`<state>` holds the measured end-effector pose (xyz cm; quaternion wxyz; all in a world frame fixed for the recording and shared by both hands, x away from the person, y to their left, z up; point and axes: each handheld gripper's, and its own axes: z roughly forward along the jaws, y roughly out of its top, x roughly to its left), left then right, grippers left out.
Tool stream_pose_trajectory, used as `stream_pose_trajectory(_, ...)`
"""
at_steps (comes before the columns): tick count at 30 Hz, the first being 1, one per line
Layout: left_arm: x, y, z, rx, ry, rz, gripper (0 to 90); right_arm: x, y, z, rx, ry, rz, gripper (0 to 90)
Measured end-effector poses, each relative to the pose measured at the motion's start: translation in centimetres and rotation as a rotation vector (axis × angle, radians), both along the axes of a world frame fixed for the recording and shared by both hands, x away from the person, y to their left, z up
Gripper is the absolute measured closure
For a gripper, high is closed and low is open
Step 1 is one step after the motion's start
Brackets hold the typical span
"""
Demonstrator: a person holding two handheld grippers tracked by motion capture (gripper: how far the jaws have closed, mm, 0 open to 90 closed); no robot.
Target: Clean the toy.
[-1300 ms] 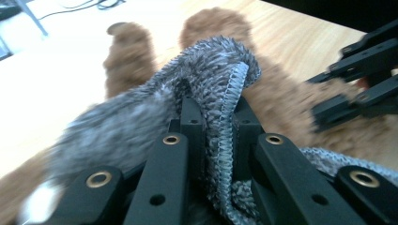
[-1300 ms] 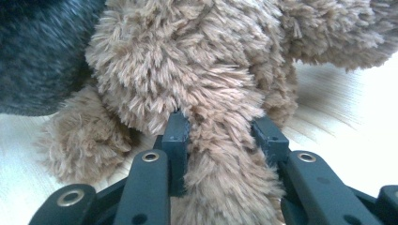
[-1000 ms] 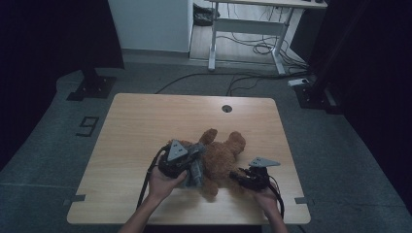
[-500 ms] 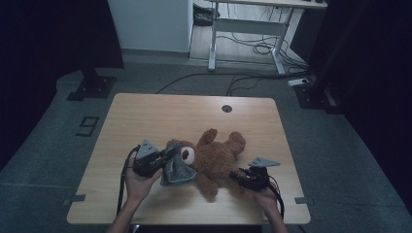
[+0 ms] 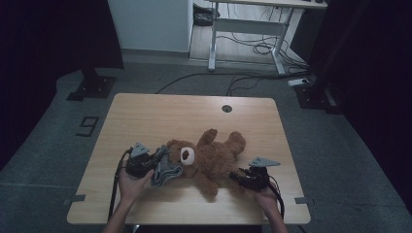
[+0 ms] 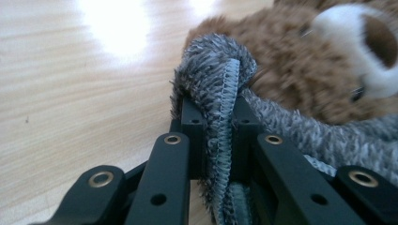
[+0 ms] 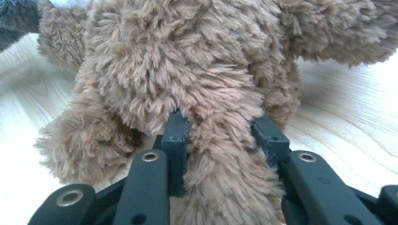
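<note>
A brown teddy bear (image 5: 214,158) lies on its back on the wooden table (image 5: 160,116), head to the left. A grey fuzzy cloth (image 5: 165,170) lies bunched against the bear's head. My left gripper (image 5: 156,161) is shut on a fold of it. In the left gripper view the stitched edge of the grey cloth (image 6: 220,75) stands pinched between the jaws of the left gripper (image 6: 218,110), with the bear's face (image 6: 328,56) just behind. My right gripper (image 5: 236,175) is shut on a leg of the bear (image 7: 220,154); the furry limb fills the gap of the right gripper (image 7: 220,126).
A round cable hole (image 5: 227,108) sits near the table's far edge. Beyond the table stand a white desk frame (image 5: 243,29), floor cables (image 5: 252,80) and a black stand base (image 5: 92,85). Bare tabletop stretches behind and left of the bear.
My left gripper has moved left and down with the grey cloth, from over the bear's body to beside its head. The right gripper and the leg it holds have kept still.
</note>
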<state>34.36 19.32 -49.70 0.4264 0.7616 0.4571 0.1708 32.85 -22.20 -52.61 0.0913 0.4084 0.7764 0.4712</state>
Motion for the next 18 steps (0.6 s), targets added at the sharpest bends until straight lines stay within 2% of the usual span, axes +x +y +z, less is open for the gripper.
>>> stream_pose_trajectory(4, 0.4, 0.0, -0.8, 0.044, 0.019, 0.010, 79.7, 0.0, 0.0, 0.0, 0.003, 0.004, 0.001, 63.7)
stream_pose_trajectory(9, 0.6, 0.5, -1.3, 0.031, 0.035, 0.016, 79.7, 0.0, 0.0, 0.0, 0.002, 0.005, 0.004, 63.6)
stream_pose_trajectory(12, 0.2, 0.5, -0.6, 0.013, 0.012, 0.016, 79.7, 0.0, -0.1, -0.1, 0.003, 0.004, 0.003, 63.5)
stream_pose_trajectory(15, -0.6, -0.2, 0.6, 0.016, -0.043, 0.000, 79.7, 0.0, -0.1, 0.0, -0.001, 0.004, 0.003, 63.5)
stream_pose_trajectory(18, -1.5, -1.2, 2.2, -0.001, -0.097, -0.025, 79.8, 0.0, -0.1, 0.0, -0.003, 0.005, 0.003, 63.5)
